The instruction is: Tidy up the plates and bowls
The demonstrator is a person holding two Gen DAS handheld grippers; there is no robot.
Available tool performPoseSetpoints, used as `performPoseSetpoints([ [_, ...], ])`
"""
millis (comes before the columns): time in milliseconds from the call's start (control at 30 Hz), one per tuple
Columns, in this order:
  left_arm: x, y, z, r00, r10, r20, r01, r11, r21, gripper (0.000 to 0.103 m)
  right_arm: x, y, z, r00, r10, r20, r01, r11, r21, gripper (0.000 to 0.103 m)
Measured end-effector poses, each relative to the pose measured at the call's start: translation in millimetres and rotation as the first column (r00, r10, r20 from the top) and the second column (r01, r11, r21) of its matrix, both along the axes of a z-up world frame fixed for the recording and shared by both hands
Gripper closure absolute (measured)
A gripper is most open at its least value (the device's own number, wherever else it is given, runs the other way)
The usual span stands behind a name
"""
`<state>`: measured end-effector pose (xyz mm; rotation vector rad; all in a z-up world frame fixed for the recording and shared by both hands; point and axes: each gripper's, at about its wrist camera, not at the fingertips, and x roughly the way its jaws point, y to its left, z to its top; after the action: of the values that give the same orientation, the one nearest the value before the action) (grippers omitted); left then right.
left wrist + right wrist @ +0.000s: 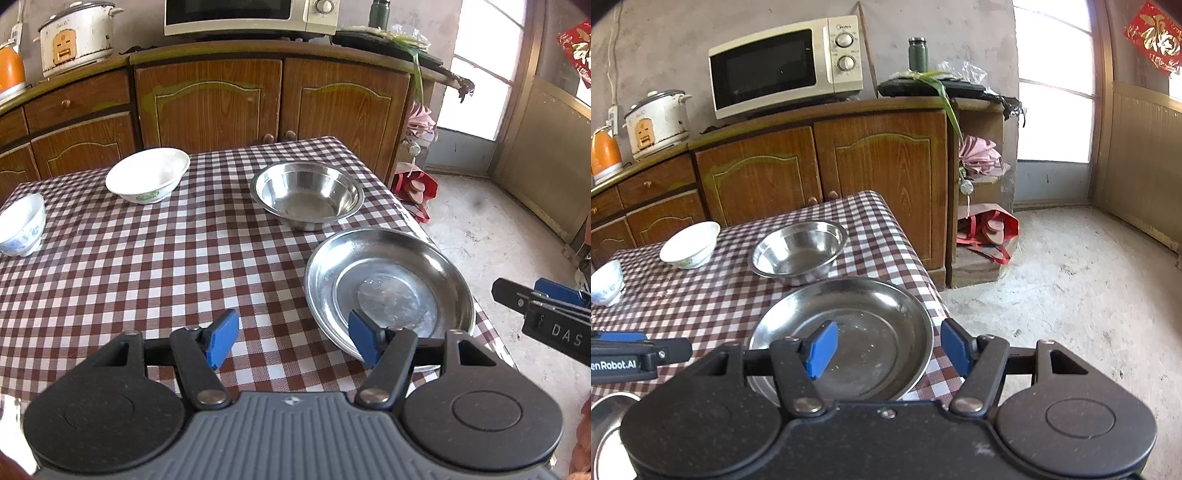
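A checkered table (147, 277) holds a steel plate (388, 291) at the near right, a steel bowl (306, 194) behind it, a white bowl (147, 175) at the far middle and a small blue-patterned bowl (20, 225) at the left. My left gripper (295, 338) is open and empty, above the table just left of the plate's near rim. My right gripper (888, 349) is open and empty, hovering over the steel plate (857, 332) near its right rim. The right wrist view also shows the steel bowl (798, 251), white bowl (689, 245) and small bowl (605, 282).
Another steel dish's rim (605, 424) shows at the lower left of the right wrist view. Wooden cabinets (207, 99) with a microwave (783, 66) and rice cooker (75, 37) stand behind the table. A red bag (988, 229) lies on the concrete floor to the right.
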<state>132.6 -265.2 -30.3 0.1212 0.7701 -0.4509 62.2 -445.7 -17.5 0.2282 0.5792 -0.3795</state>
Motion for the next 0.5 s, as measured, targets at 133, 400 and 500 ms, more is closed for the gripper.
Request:
performPoseSetpoints([
  [133,6.3,-6.2,-5.6,1.0,0.002,-0.004,-0.002,1.0,0.012,0.035,5.4,-7.0,-9.5,1.0,-0.005,-0.015,0.005,1.0,0.007,0.028],
  [400,19.4,-18.2,-19.6,1.0,0.005,-0.022,-0.004,0.999,0.035,0.035,16.7,-23.1,-27.9,0.999,-0.009,-0.044,0.01,1.0,0.021,0.028],
  [500,24.7,-21.8,-24.7,1.0,0.008,-0.028,-0.007,0.999,0.044,0.036,21.1,-28.4,-33.9,0.998,-0.01,-0.054,0.011,1.0,0.022,0.028],
])
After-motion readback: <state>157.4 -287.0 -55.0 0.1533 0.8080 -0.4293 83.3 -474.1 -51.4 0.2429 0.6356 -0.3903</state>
